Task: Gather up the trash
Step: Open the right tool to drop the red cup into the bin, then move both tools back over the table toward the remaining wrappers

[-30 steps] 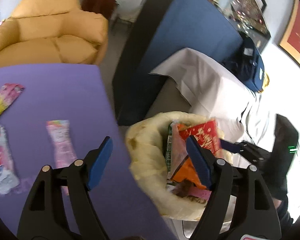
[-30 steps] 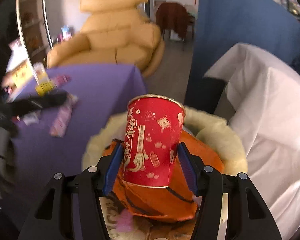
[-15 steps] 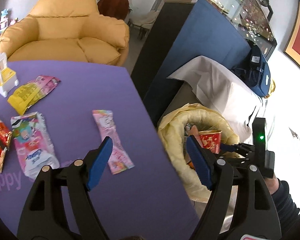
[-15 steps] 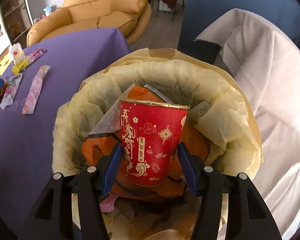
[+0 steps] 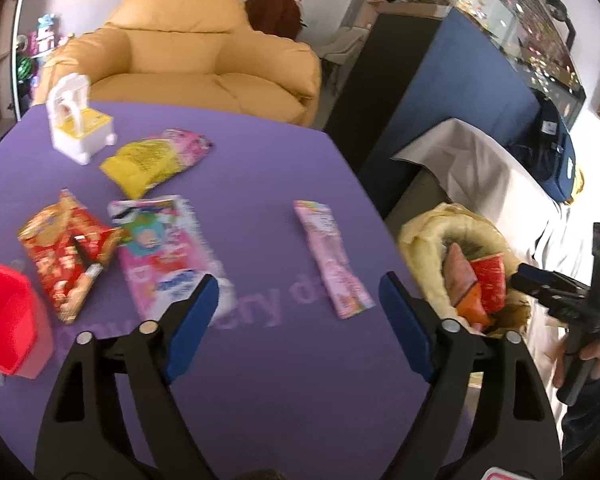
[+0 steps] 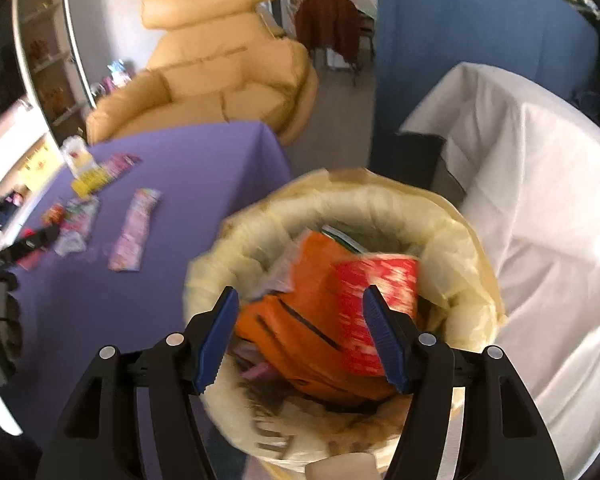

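The right gripper (image 6: 298,332) hangs over the trash bin (image 6: 452,248), its blue-padded jaws spread apart with nothing between them. Inside the bin's yellowish liner a red paper cup (image 6: 374,300) lies tilted against an orange wrapper (image 6: 300,320). To the left, the purple table (image 6: 204,168) carries a long pink wrapper (image 6: 134,234) and further packets beyond it. A tan armchair (image 6: 220,76) stands far behind.

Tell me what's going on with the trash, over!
Both grippers open: right gripper above the trash bin, left gripper over the purple table. Red paper cup in the bin. Pink wrapper nearest, nothing blocking it.
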Available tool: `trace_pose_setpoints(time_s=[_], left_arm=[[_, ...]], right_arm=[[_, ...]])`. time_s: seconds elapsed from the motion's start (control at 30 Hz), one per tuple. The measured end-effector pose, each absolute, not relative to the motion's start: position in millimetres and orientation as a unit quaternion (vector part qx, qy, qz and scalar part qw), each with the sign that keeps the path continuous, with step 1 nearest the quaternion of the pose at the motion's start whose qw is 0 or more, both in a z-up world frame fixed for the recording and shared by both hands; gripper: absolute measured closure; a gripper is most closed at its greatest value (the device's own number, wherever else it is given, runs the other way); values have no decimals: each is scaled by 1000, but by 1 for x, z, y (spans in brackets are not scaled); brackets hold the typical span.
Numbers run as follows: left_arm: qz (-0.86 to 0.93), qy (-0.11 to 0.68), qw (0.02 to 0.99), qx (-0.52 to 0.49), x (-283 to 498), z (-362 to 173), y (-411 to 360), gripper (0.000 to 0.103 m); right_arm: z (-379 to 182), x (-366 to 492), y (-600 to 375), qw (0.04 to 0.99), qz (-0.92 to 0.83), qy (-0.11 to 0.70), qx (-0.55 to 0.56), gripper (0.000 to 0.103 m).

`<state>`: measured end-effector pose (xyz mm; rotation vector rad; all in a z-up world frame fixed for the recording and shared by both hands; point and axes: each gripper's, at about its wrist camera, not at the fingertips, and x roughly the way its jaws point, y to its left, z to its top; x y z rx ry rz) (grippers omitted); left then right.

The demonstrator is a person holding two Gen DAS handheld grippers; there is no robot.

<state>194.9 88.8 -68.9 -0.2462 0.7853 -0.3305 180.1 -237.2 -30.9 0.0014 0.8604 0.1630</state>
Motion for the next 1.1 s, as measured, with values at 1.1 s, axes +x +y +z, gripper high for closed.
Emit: trace_pose_setpoints(time_s=[1.1], left_arm=[[-40,423,900,-96,258,-104,106,24]], right_arm=[[-56,214,-132,906,163,391,2,42]])
